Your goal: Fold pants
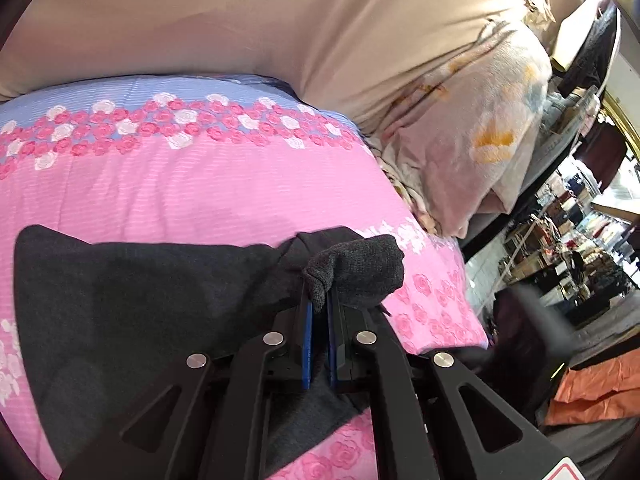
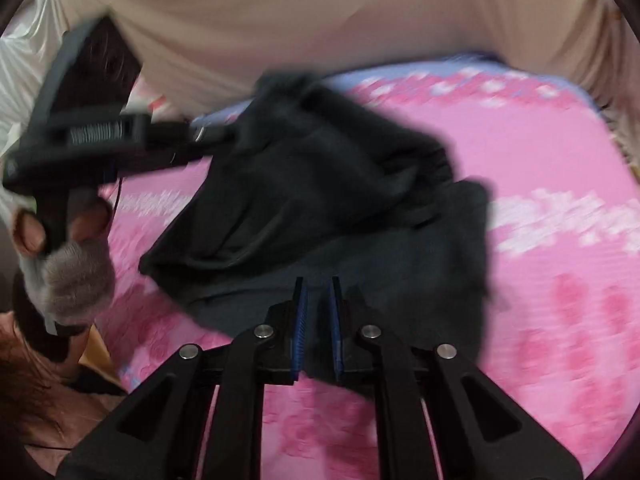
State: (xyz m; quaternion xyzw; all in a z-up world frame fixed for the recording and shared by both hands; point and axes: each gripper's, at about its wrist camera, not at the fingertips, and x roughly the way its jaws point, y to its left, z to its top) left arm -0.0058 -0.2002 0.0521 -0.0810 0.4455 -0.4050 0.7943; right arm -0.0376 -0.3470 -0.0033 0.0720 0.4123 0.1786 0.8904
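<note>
Pants point(image 1: 140, 292) blurred; left gripper point(image 1: 319, 304) fingers pinch cuff.

A bed is covered by a pink quilt point(image 1: 208, 192) printed with rose bands, its far edge turning pale blue; a beige sheet point(image 1: 280, 24) is seen beyond that edge; dark pants point(image 1: 132, 292) are spread directly on the quilt, partly lifted at one end; in the right wrist view the pants point(image 2: 320, 200) are seen rumpled across the quilt point(image 2: 540, 200); a floral pillow point(image 1: 472, 132) is seen beside the quilt's right edge.
</note>
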